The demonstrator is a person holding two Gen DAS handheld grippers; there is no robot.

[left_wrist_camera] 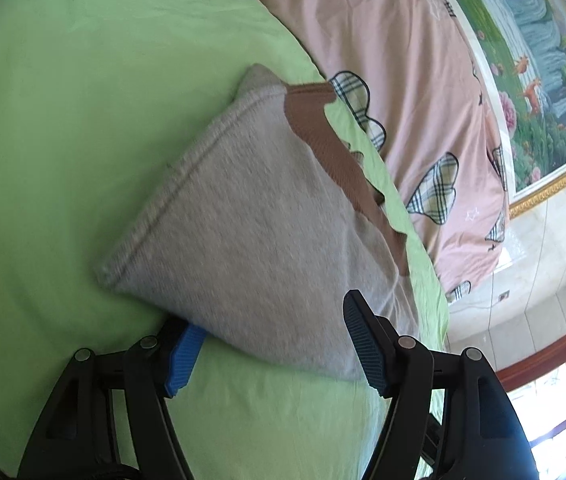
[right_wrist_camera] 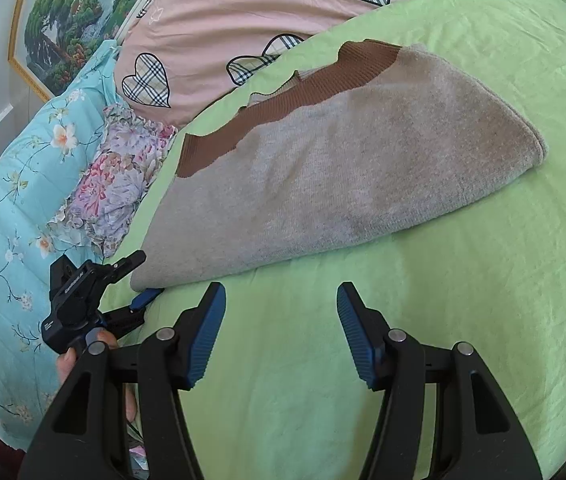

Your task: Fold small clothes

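Green sheet (right_wrist_camera: pixel 403 320) spread across the bed, with a pink quilt printed with checked hearts (right_wrist_camera: pixel 243 12) bunched at the far side and a blue floral quilt (right_wrist_camera: pixel 11 208) at the left. Grey knitted garment (right_wrist_camera: pixel 323 168) with a brown ribbed band (right_wrist_camera: pixel 283 100) lying on the green sheet, already doubled over into a long flat wedge, fold line rounded at the right end. Judged well along: one fold made and lying fairly neat; probably one more fold or a final tidy left, though layers underneath cannot be seen.

Left gripper (left_wrist_camera: pixel 275 344) at the near left corner of the garment, jaws spread wide, one blue pad tucked under the cloth edge and the other above it; pads not pressing, so cloth between them but not pinched. Held by a hand (right_wrist_camera: pixel 95 364) partly visible.

Right gripper (right_wrist_camera: pixel 281 332) hovering over bare green sheet just near of the garment, jaws parted, nothing between them, touching nothing.
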